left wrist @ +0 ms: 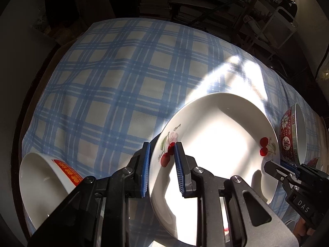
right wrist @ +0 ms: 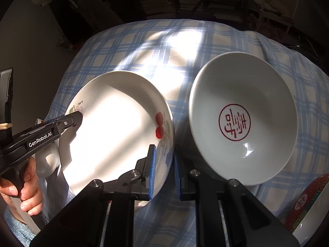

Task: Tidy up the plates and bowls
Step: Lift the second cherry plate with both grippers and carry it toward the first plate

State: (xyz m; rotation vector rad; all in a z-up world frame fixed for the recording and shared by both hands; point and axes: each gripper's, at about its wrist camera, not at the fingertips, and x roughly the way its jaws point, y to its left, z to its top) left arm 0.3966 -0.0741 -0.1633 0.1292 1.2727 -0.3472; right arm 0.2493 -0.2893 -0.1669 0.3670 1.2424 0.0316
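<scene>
Left claw [left wrist: 161, 154] is closed on the near-left rim of the cherry plate [left wrist: 216, 144]; right claw [right wrist: 164, 160] pinches the opposite, near-right rim. The plate hangs tilted between both, apparently clear of the plaid-covered counter [left wrist: 102, 82]. A grey bowl [right wrist: 242, 119] with a red seal sits just right of the plate, rims nearly touching. A white bowl [left wrist: 43, 185] lies at near left, a red patterned bowl [right wrist: 308, 201] at near right. Open cloth remains far and left; judged the safer direction for setting down.
</scene>
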